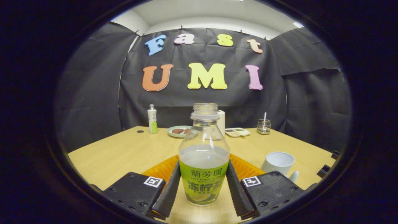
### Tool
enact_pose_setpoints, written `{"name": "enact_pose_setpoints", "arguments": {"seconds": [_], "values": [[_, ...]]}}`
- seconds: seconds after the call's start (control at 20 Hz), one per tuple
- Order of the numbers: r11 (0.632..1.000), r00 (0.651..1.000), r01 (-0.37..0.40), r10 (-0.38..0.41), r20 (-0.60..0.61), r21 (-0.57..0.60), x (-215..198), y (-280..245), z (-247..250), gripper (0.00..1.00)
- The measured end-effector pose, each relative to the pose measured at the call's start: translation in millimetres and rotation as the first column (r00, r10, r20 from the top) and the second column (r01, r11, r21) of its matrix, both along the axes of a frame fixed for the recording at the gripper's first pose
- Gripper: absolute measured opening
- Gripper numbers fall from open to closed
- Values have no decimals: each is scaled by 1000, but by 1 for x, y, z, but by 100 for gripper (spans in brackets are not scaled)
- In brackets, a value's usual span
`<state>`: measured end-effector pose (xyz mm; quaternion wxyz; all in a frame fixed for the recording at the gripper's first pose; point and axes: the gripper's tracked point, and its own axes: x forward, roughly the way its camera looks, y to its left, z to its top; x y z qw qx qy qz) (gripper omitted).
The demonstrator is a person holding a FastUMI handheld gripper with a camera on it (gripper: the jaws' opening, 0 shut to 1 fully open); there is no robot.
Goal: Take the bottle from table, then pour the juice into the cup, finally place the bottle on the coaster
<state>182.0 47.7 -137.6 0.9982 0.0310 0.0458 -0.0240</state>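
The bottle [203, 155] stands upright in the lower middle of the frame, right between the two black jaws of the gripper [203, 186]. Its cap is off and the top is open. It has a green label, and pale juice fills it up to just above the label. The left finger [168, 189] and the right finger [238, 191] both press against the sides of the label, so the jaws are grasping the bottle. The bottom of the bottle looks like it sits on the table [124, 152], but I cannot tell for sure if it is touching.

An orange coaster [245, 168] lies flat on the table just behind the bottle, peeking out on both sides of it. A white cup [277, 162] stands to the right of the coaster, in the lower right of the frame, just past the right finger. It is upright with its open top showing.

Far back on the table, near the black wall, there is a small white bottle [152, 119] on the left. Next to it is a plate [178, 131] with something brown on it. Then comes a small tray [237, 132], and a clear glass [263, 126] with a stick in it on the right.
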Motion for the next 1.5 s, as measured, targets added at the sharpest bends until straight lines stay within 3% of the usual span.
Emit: {"name": "enact_pose_setpoints", "arguments": {"seconds": [0.4, 0.75, 1.1, 1.5], "values": [[980, 997, -68, 71, -12, 189, -7, 8, 21, 78], [919, 993, -114, 119, 9, 377, -7, 2, 41, 78], [788, 986, -161, 151, 67, 594, -6, -10, 55, 78], [523, 983, -169, 149, 106, 835, -6, -29, 63, 77]]}}
